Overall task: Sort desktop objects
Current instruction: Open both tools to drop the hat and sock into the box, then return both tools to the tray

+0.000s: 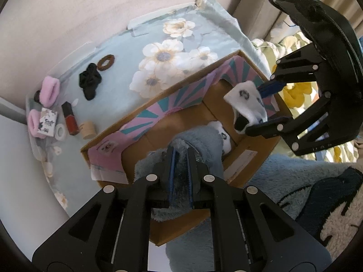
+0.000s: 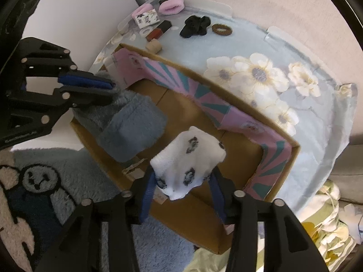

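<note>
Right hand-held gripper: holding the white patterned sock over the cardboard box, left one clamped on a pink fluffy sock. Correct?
Not quite. The left hand-held gripper is clamped on a blue fluffy sock, not a pink one; the right wrist view shows it plainly. The rest holds: the right hand-held gripper holds the white patterned sock over the cardboard box.

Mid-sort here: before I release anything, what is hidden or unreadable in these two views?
- Box floor under the blue fuzzy cloth: covered by it in both views.
- Second white sock in the cardboard box: mostly hidden behind the cloth, left wrist view.
- White patterned sock in the right gripper: its lower end is hidden by the jaws, right wrist view.
- Small printed box: text too small to read.
</note>
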The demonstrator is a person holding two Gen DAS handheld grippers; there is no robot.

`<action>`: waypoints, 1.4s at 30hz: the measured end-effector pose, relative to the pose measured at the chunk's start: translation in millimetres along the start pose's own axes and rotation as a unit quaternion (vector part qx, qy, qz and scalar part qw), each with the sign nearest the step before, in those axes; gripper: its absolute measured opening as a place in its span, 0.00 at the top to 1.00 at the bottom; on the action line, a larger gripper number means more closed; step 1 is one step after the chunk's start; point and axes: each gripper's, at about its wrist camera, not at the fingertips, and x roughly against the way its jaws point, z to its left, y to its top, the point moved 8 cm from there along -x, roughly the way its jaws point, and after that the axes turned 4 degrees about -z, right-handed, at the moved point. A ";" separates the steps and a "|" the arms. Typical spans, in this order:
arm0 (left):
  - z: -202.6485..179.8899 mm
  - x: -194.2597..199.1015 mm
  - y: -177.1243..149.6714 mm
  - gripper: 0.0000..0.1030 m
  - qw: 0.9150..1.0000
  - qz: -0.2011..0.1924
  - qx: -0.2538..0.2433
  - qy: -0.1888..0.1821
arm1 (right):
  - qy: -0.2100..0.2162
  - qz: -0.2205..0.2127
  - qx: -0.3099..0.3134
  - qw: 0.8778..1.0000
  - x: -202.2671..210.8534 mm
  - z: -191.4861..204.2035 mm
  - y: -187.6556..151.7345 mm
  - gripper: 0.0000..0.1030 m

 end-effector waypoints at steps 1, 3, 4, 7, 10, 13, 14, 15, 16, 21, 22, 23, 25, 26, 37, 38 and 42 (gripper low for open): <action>0.7 -1.4 -0.5 0.93 1.000 0.008 0.005 0.001 | -0.003 -0.001 0.000 1.000 0.3 -0.5 0.2 0.47; 4.1 -6.1 -2.4 0.92 0.999 0.027 0.024 0.000 | -0.008 -0.004 -0.006 1.000 0.0 -2.8 0.6 0.18; 6.1 -8.0 -3.3 0.92 0.999 0.033 0.031 0.001 | -0.009 -0.002 -0.009 1.000 -0.4 -3.4 0.5 0.12; 12.1 -10.3 -6.5 0.89 0.998 0.040 0.039 0.009 | 0.006 -0.001 -0.023 1.000 -0.2 -5.7 -0.5 0.00; 12.8 -7.0 -8.3 0.42 0.999 0.035 0.041 0.006 | 0.004 -0.007 -0.030 1.000 2.2 -10.2 -1.7 0.00; 13.2 -1.1 -6.6 0.01 0.999 0.013 0.048 0.003 | -0.003 -0.009 -0.033 0.999 4.0 -14.0 -3.1 0.00; 12.3 0.0 -6.8 0.01 0.999 0.011 0.051 -0.002 | -0.003 -0.010 -0.036 0.999 4.8 -14.9 -3.5 0.00; 12.6 0.9 -6.8 0.01 0.998 0.011 0.054 -0.003 | -0.001 -0.011 -0.038 0.999 4.8 -14.5 -2.9 0.00; 13.3 1.7 -6.3 0.01 0.998 0.009 0.055 0.001 | 0.003 -0.013 -0.040 0.999 5.6 -14.0 -2.7 0.00; 18.3 2.3 -10.4 0.00 0.998 0.007 0.058 0.012 | 0.002 -0.020 -0.035 0.999 6.6 -12.3 1.1 0.01; 19.6 3.6 -9.3 0.00 0.998 0.007 0.060 0.011 | 0.000 -0.021 -0.033 0.999 7.0 -12.4 1.7 0.01; 21.4 4.4 -10.0 0.00 0.998 0.007 0.063 0.011 | -0.002 -0.024 -0.037 0.999 7.1 -11.6 2.5 0.01; 25.6 6.8 -10.4 0.00 0.997 0.006 0.073 0.007 | 0.001 -0.025 -0.035 0.999 7.9 -10.4 4.9 0.01; 28.3 8.3 -10.9 0.00 0.997 0.005 0.083 -0.003 | 0.002 -0.026 -0.035 0.999 8.4 -10.2 6.0 0.01; 88.0 39.7 -16.6 0.00 0.984 -0.036 0.163 0.057 | -0.036 -0.051 -0.043 0.997 24.7 -26.7 30.2 0.00; 100.7 46.7 -15.4 0.00 0.980 -0.052 0.178 0.072 | -0.047 -0.070 -0.041 0.996 32.5 -30.9 35.2 0.00; 136.7 61.5 -10.8 0.00 0.968 -0.085 0.218 0.091 | -0.090 -0.114 -0.028 0.989 55.8 -47.0 53.8 0.01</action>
